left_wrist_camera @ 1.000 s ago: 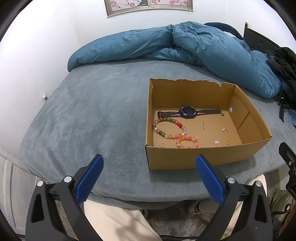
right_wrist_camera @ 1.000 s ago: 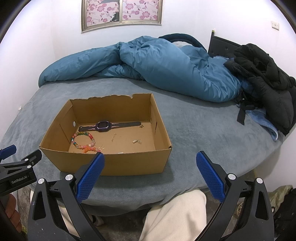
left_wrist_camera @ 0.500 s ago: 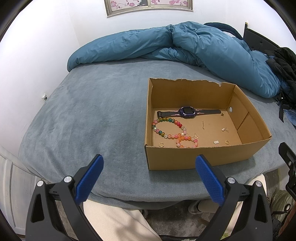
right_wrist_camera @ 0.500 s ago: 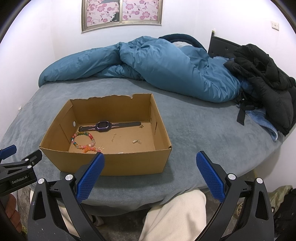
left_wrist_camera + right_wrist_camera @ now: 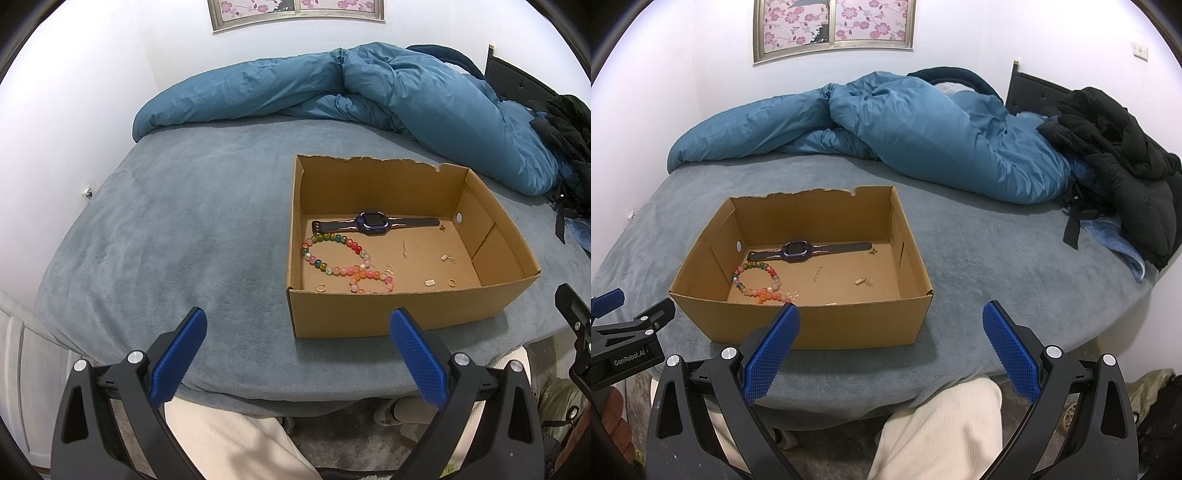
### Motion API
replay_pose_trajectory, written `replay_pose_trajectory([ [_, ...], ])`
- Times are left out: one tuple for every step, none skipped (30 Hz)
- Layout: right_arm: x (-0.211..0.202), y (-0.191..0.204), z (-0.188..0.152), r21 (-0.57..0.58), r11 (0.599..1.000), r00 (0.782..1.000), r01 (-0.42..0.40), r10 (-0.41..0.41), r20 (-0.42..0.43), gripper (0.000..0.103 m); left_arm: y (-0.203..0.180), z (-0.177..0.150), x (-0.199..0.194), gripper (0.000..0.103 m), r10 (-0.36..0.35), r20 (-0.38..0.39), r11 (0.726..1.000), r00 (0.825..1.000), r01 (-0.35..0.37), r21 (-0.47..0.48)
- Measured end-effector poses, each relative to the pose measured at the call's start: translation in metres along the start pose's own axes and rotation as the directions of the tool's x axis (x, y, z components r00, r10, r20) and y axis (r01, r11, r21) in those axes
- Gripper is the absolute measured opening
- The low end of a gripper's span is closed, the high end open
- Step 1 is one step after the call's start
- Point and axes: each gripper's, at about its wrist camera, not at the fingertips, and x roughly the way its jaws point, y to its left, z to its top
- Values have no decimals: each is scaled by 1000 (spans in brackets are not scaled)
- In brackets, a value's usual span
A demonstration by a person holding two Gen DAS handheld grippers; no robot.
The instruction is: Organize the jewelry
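On the grey-blue bed (image 5: 177,229), near its front edge: open cardboard box (image 5: 369,314) holding a purple smartwatch (image 5: 373,221), a multicoloured bead bracelet (image 5: 332,258) and small gold rings and earrings (image 5: 320,287). Below that edge, apart from the box: left claw (image 5: 295,325) and right claw (image 5: 890,317), both spread wide, gripping nothing.

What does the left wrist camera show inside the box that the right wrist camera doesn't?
Only the left wrist view shows two small gold rings by the near wall. Only the right wrist view shows the black jacket in full. Both show the cardboard box, watch, beaded bracelet and blue duvet. Both grippers are open, empty.
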Motion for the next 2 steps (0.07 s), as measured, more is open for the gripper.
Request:
replay_pose_trajectory([
  [0, 0, 0, 0, 1000, 1000, 0, 0, 0, 95, -2, 0, 0, 97, -1, 0, 1000, 1000, 1, 1],
  [0, 0, 0, 1, 1000, 1000, 0, 0, 0, 95, -3, 0, 0, 97, -2, -1, 1000, 1000, 2, 1],
])
